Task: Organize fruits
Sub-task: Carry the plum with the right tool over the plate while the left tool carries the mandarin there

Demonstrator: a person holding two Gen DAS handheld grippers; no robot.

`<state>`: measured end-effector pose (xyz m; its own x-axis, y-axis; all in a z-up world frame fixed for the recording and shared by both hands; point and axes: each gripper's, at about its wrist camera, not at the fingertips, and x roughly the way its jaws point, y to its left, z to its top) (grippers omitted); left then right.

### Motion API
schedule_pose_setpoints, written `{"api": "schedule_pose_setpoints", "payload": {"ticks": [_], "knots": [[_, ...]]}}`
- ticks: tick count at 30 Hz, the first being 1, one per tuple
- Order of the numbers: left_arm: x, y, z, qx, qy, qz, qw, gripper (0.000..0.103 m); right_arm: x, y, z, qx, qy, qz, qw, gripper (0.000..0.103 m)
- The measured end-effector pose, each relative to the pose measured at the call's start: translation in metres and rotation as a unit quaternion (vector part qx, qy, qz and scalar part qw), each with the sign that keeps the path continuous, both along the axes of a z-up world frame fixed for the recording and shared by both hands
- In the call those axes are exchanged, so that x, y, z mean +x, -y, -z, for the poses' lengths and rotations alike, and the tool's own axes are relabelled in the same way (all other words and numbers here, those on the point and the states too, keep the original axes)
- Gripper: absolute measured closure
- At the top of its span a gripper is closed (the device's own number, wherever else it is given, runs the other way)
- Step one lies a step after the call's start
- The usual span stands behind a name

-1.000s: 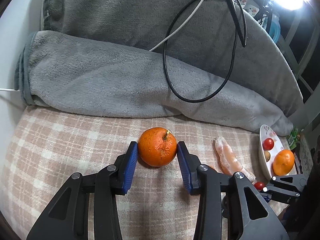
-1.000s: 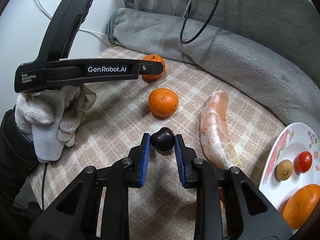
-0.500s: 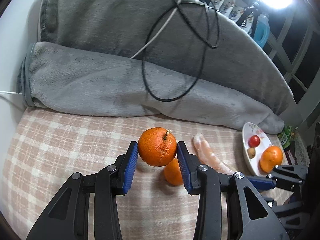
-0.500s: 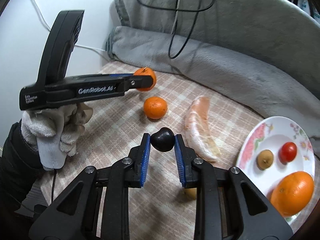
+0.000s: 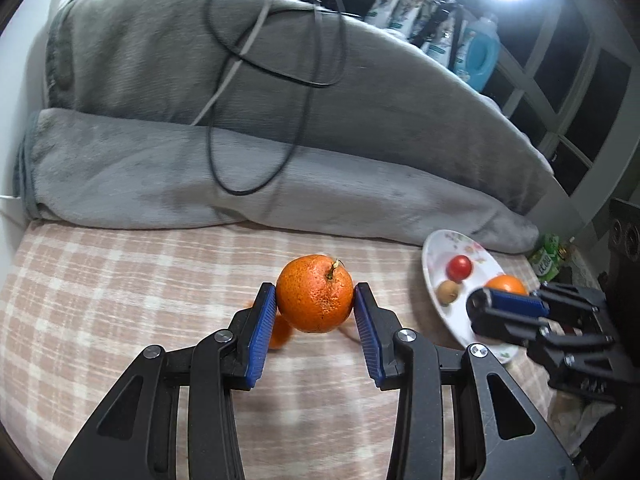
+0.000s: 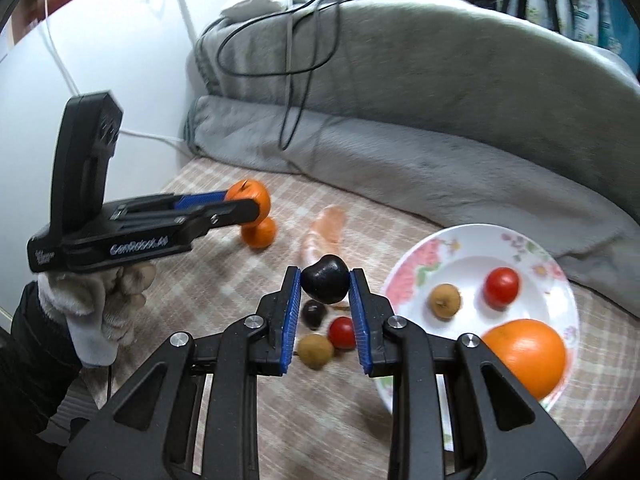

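Note:
My left gripper (image 5: 315, 303) is shut on a stemmed mandarin (image 5: 315, 293) and holds it above the checked cloth; it shows in the right wrist view too, the left gripper (image 6: 244, 200) with that mandarin (image 6: 250, 194). My right gripper (image 6: 324, 288) is shut on a small dark fruit (image 6: 325, 279), lifted left of the floral plate (image 6: 412, 276). The plate holds an orange (image 6: 526, 356), a cherry tomato (image 6: 501, 286) and a brown longan (image 6: 444, 300). On the cloth lie a second mandarin (image 6: 259, 234), a peeled citrus segment (image 6: 324, 232), another dark fruit (image 6: 313, 314), a tomato (image 6: 341, 332) and a longan (image 6: 315, 351).
A rolled grey blanket (image 5: 240, 176) with black and white cables (image 5: 256, 64) borders the far side of the cloth. A white wall (image 6: 100, 60) stands to the left. A gloved hand (image 6: 96, 312) holds the left gripper. Bottles (image 5: 478, 56) and a window lie beyond the blanket.
Both grippers have risen and shifted toward the plate, each keeping its fruit. The plate now sits closer and larger in both views, and small fruits under the right gripper came into view.

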<state>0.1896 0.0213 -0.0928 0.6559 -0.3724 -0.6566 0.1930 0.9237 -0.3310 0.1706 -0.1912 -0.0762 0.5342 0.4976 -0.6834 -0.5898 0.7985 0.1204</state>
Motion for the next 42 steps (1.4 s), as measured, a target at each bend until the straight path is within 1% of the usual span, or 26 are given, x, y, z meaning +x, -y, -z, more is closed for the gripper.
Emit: {"api": "schedule_pose_setpoints", "payload": {"ticks": [10, 19, 25, 32, 42], "knots": [[-0.01, 0.037, -0.004, 0.001, 0.001, 0.043, 0.9991, 0.065, 0.009, 0.038, -0.005, 0.009, 0.006, 0.034, 0.999, 0.077], [-0.016, 0.083, -0.004, 0.008, 0.0, 0.087, 0.9962, 0.065, 0.021, 0.065, -0.007, 0.015, 0.004, 0.062, 0.998, 0.077], [-0.018, 0.106, -0.003, 0.009, -0.002, 0.11, 0.9939, 0.065, 0.035, 0.081, -0.002, 0.027, -0.014, 0.079, 0.996, 0.077], [-0.018, 0.127, 0.0, 0.007, -0.007, 0.128, 0.9918, 0.065, 0.045, 0.085, 0.003, 0.027, -0.025, 0.083, 0.996, 0.077], [-0.017, 0.142, 0.0, 0.008, -0.008, 0.143, 0.9896, 0.065, 0.05, 0.082, 0.003, 0.028, -0.029, 0.082, 0.996, 0.077]]}}
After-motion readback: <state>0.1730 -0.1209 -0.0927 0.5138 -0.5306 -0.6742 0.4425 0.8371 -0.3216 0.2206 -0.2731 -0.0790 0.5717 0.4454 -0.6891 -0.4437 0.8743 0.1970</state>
